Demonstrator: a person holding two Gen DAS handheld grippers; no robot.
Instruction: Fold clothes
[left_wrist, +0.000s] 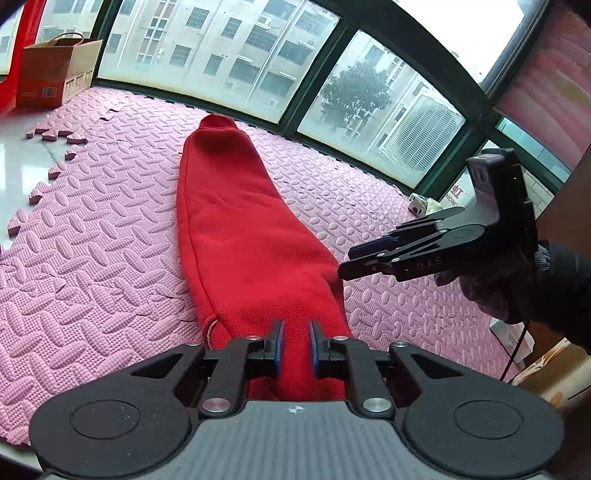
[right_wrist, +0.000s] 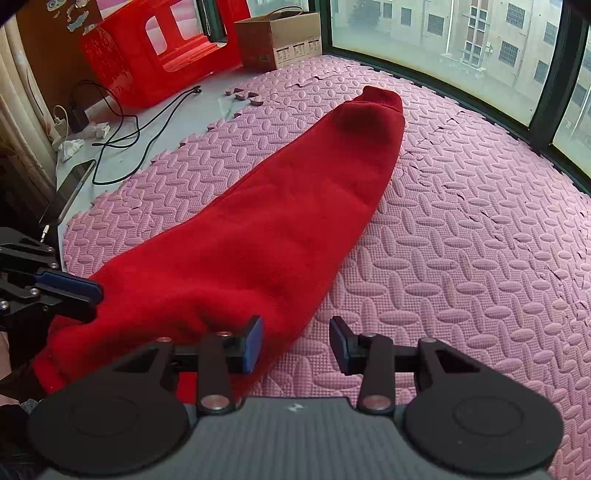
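Note:
A red garment (left_wrist: 229, 236) lies folded into a long narrow strip on the pink foam mat (left_wrist: 92, 221), its ribbed cuff end pointing at the window. My left gripper (left_wrist: 296, 341) is shut on the near end of the garment, with red cloth between its blue pads. It also shows at the left edge of the right wrist view (right_wrist: 70, 295), gripping that end. My right gripper (right_wrist: 295, 343) is open and empty, just above the mat at the near right edge of the red garment (right_wrist: 258, 229). It shows in the left wrist view (left_wrist: 354, 258), hovering to the right of the cloth.
A cardboard box (right_wrist: 277, 37) and a red plastic stool (right_wrist: 155, 51) stand at the far left by the window. Black cables (right_wrist: 140, 122), a phone (right_wrist: 74, 184) and crumpled paper lie on the white floor left of the mat (right_wrist: 461, 240). Windows (left_wrist: 258, 55) bound the far side.

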